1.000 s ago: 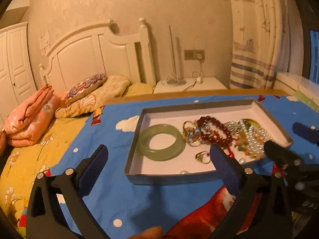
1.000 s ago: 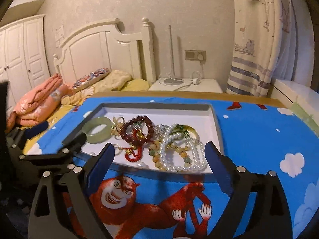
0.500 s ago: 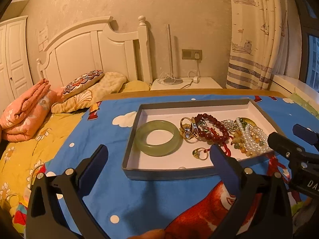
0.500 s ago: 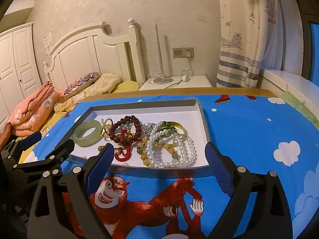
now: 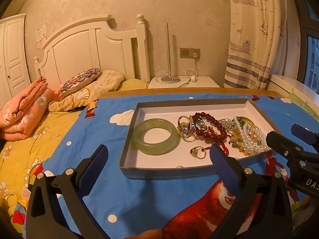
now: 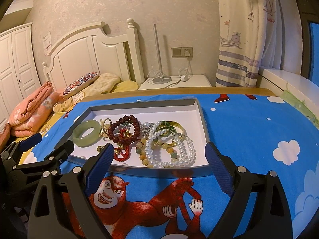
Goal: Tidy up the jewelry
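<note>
White letters "DAS" show on the right gripper body — the rest is cut off. Both the left gripper and the right one hover spread wide and empty before the shallow tray, whose long side runs across the blue cartoon cloth. Inside it the jade bangle lies flat at the left end, beside tangled red beads and pearls.

Tray wall stands between both grippers and the contents. Inside, bare floor lies at six o'clock of the jade bangle; the tangled bead pile crowds the tray's other end.
</note>
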The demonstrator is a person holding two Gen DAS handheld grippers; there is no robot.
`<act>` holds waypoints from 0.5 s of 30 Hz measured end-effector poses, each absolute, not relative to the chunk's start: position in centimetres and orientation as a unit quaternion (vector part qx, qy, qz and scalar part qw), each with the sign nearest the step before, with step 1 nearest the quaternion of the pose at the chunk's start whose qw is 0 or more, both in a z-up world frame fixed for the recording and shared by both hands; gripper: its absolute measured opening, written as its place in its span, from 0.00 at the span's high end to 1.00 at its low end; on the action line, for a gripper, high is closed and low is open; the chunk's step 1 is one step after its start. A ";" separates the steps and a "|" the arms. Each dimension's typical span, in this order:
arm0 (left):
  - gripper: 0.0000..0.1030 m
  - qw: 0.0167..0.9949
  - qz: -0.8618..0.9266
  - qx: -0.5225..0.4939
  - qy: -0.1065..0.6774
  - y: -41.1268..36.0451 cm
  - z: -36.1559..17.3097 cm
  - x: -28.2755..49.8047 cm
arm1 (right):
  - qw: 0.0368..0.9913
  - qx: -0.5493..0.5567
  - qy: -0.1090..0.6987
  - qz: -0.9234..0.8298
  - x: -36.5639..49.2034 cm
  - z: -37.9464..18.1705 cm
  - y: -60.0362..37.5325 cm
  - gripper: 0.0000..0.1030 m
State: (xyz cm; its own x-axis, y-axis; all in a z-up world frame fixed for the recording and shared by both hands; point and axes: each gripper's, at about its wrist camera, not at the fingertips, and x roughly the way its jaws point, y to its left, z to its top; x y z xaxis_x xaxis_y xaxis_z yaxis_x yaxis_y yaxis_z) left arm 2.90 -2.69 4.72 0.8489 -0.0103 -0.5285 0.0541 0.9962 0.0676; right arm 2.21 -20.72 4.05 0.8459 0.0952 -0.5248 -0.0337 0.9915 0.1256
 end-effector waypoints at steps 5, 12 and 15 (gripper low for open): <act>0.02 0.960 -0.019 0.038 0.275 -2.7 4.7 2.9 | 0.959 0.056 0.276 0.033 2.2 4.0 -20.7 0.14; 0.02 0.960 -0.019 0.038 0.276 -2.7 4.7 2.9 | 0.959 0.055 0.274 0.033 2.2 4.0 -20.8 0.11; 0.02 0.960 -0.019 0.038 0.276 -2.7 4.7 2.9 | 0.959 0.056 0.275 0.033 2.2 4.0 -20.8 0.11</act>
